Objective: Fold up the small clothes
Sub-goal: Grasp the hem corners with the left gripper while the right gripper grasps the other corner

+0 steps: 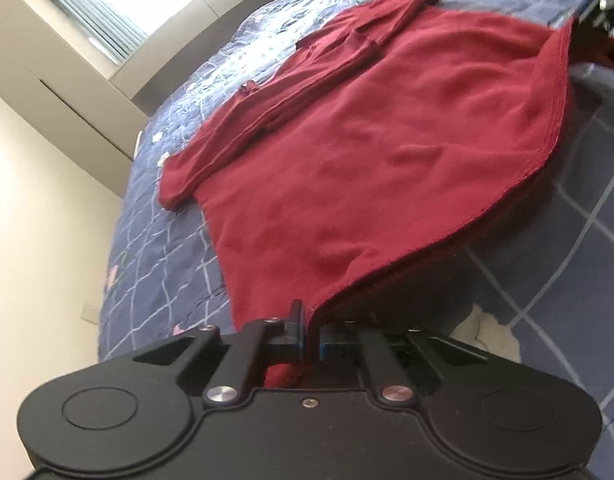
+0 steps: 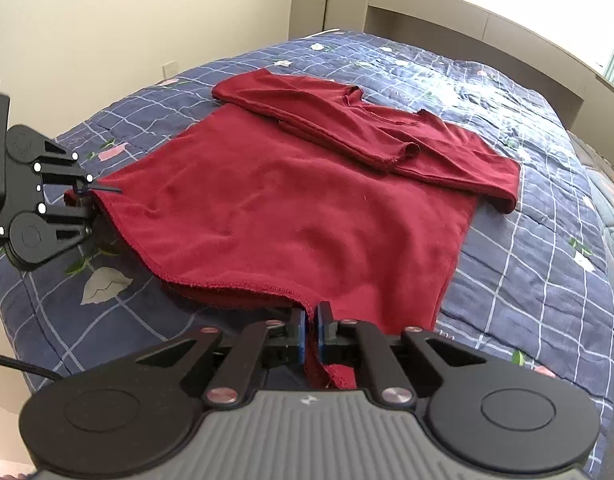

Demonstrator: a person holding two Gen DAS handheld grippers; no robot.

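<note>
on the quilted bed (image 2: 527,280), both grippers (image 1: 313,334) (image 2: 311,330) pinch the red shirt's (image 2: 287,208) hem.

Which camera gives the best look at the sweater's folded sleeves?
The right wrist view: both sleeves lie crossed over the red sweater near the frame's middle, sharp and whole. The left wrist view shows the sleeves too, but tilted, farther off and softer.

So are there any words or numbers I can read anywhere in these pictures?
None can be read.
The right gripper has a tiny pale mark on its grey body, too small to read.
The red shirt, the blue quilt and the left gripper show no writing.
</note>
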